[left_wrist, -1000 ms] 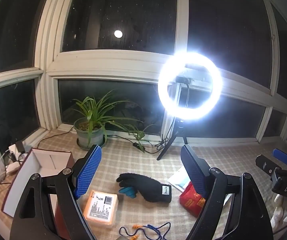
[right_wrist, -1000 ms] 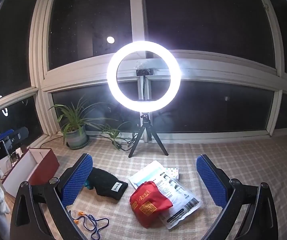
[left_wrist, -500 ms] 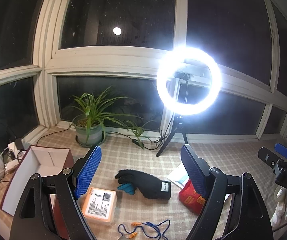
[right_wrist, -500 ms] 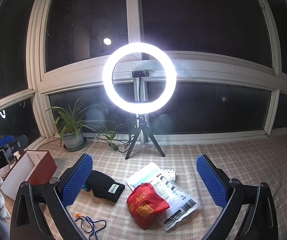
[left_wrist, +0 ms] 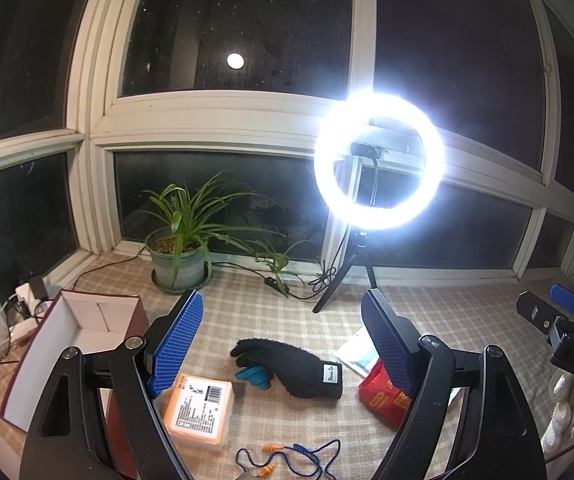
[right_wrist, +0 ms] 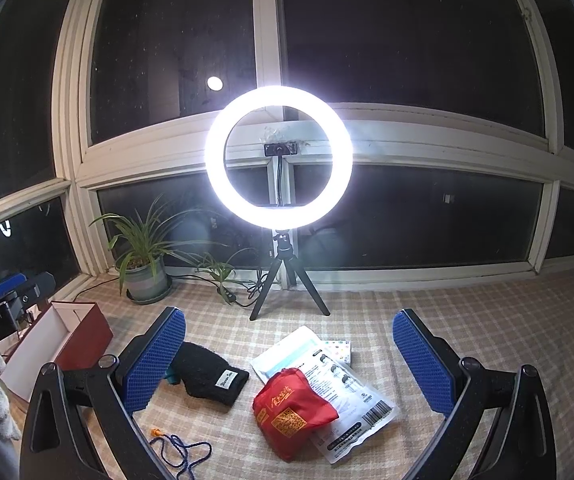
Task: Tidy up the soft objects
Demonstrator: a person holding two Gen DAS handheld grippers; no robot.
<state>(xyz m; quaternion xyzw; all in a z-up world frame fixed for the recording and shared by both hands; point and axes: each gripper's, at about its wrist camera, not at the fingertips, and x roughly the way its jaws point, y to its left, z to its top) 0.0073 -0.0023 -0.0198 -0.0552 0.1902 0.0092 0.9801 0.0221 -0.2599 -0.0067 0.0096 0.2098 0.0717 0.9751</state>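
Checked cloth (left_wrist: 467, 312) covers the whole surface, running back to the dark windows along its far edge. Ring light (right_wrist: 279, 158) on a small tripod stands at the middle of that far edge, lit. Potted plant (left_wrist: 177, 256) toward the far left corner. Open red box (left_wrist: 75, 344) with a white inside sits at the left edge, nothing visible in it.

My left tongs (left_wrist: 281, 344) are held above the cloth, spread wide, nothing between the blue pads. My right tongs (right_wrist: 289, 360) likewise wide and empty; in the left view they show at the right edge.

Soft things lie in a loose cluster on the near middle of the cloth. Black knit glove (left_wrist: 299, 364) lies flat, cuff to the right, centred between and beyond my left pads, apart from both; a small teal piece (left_wrist: 253, 376) is tucked against its fingers. Clear packet of masks (right_wrist: 339, 384) lies between my right pads, with the red drawstring pouch (right_wrist: 293, 412) resting on its near left part. Orange packet with a barcode label (left_wrist: 201, 410) lies just beside the box, under my left pad. Corded orange earplugs (left_wrist: 287, 458) lie at the near edge, below the glove.
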